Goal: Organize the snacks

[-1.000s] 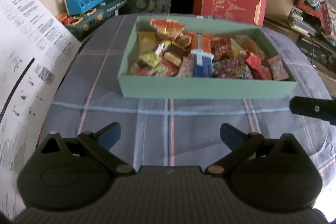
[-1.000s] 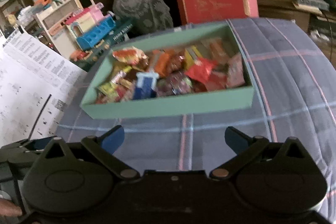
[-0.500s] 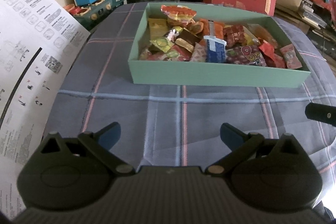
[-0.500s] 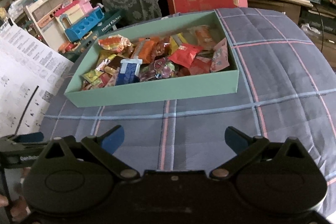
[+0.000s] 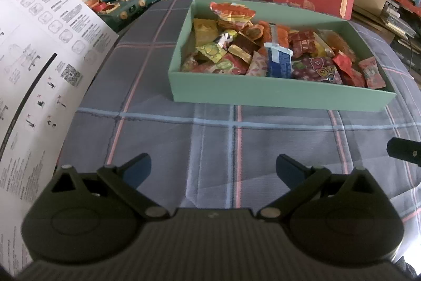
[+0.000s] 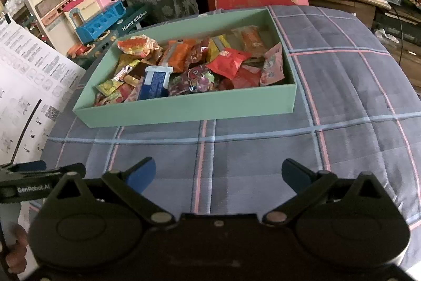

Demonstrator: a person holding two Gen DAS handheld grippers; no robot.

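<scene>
One green box [image 5: 276, 94] stood on one plaid cloth [image 5: 210, 144]. It held well over a dozen wrapped snacks [image 6: 194, 65], heaped so that no exact count was possible; one was a blue packet [image 5: 279, 61]. Two grippers were present: left gripper [image 5: 213, 170] and right gripper [image 6: 217, 174].

Both views now sit farther back and steadier: the green box [image 5: 276, 94] of snacks [image 6: 194, 65] looks sharper, and the right gripper [image 5: 402, 154] edges out of the left view.

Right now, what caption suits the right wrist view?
Open right tool hovers over plaid cloth before a green box of snacks.
</scene>
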